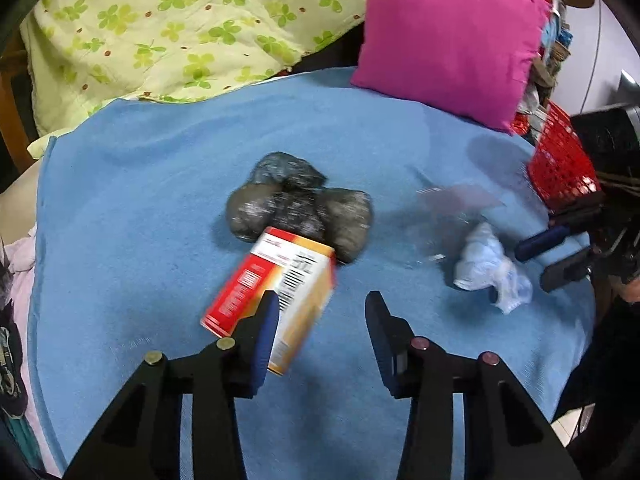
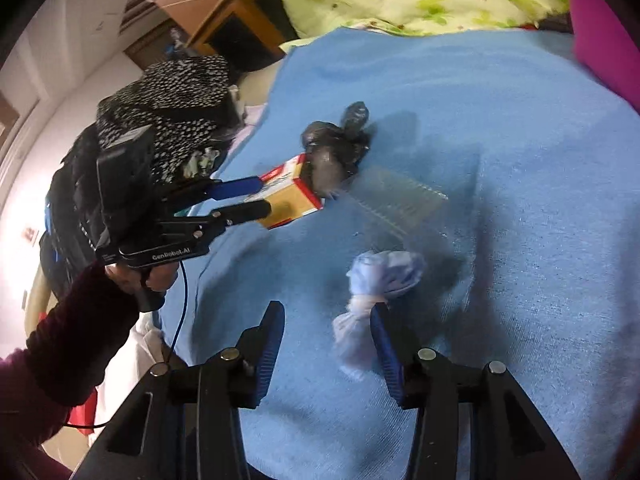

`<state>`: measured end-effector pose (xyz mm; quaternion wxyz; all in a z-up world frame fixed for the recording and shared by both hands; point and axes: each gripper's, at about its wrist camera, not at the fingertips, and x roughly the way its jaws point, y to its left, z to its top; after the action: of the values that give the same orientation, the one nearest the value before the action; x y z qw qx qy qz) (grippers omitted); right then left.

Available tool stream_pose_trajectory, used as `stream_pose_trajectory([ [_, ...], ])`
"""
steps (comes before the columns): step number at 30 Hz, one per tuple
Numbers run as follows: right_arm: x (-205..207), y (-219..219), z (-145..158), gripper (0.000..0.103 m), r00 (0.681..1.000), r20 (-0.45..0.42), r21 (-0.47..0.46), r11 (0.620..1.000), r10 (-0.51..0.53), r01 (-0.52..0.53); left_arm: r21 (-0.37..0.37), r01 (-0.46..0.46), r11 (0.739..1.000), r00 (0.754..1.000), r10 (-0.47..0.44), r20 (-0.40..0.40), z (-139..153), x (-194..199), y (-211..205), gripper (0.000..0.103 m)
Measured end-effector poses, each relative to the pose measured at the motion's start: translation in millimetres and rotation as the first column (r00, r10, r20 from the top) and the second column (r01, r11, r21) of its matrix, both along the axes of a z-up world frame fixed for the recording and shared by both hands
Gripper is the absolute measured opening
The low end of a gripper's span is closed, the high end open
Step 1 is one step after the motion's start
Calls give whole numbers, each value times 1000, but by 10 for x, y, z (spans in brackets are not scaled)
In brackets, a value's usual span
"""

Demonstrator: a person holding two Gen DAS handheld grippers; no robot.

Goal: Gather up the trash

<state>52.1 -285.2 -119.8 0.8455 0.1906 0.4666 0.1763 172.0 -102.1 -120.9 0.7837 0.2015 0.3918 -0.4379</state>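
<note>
A blue blanket (image 1: 160,168) covers the bed, and the trash lies scattered across its middle. The red and orange carton (image 1: 276,292) lies tilted on the blanket, its far end against a knotted dark plastic bag (image 1: 298,204). The left gripper (image 1: 320,304) stands over the carton's near end with its fingers apart: the left finger (image 1: 266,320) overlaps the carton's near corner, while the right finger stands clear of it over bare blanket. In the right wrist view the carton's near end lies between the two fingers of that gripper (image 2: 260,196) — whether the pads press on it I cannot tell, but the gap seen from the left wrist view suggests no grip.

To the right of the carton lies a crumpled white and pale blue plastic bag (image 2: 380,280), with a clear plastic tray (image 2: 400,200) just beyond it, between it and the dark bag. The right gripper (image 2: 328,320) has its fingers apart; the narrow near tail of the white bag lies between them, close against the right finger (image 2: 384,332) and well apart from the left one. No clamping shows.

A hand (image 2: 140,280) in a dark red sleeve holds the left gripper's handle. At the far side of the bed lie a clover-print quilt (image 1: 160,20) and a pink pillow (image 1: 448,40); a red mesh basket (image 1: 560,164) stands at the right edge.
</note>
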Motion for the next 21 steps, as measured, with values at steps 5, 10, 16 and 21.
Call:
stream_pose_trajectory([
  [5,-65,-132,25,49,997,5,-28,996,-80,80,15,-38,999,998,37,45,122,-93,79,48],
  [10,18,-167,-32,49,992,-15,-71,990,-125,123,41,-96,995,992,92,82,139,125,63,66],
  [16,155,-62,-174,44,990,-36,-138,982,-138,132,61,-108,992,994,109,-8,-131,415,-44,67],
  [21,191,19,-267,32,990,-38,-183,975,-137,128,36,-108,993,994,108,2,-204,415,-21,68],
])
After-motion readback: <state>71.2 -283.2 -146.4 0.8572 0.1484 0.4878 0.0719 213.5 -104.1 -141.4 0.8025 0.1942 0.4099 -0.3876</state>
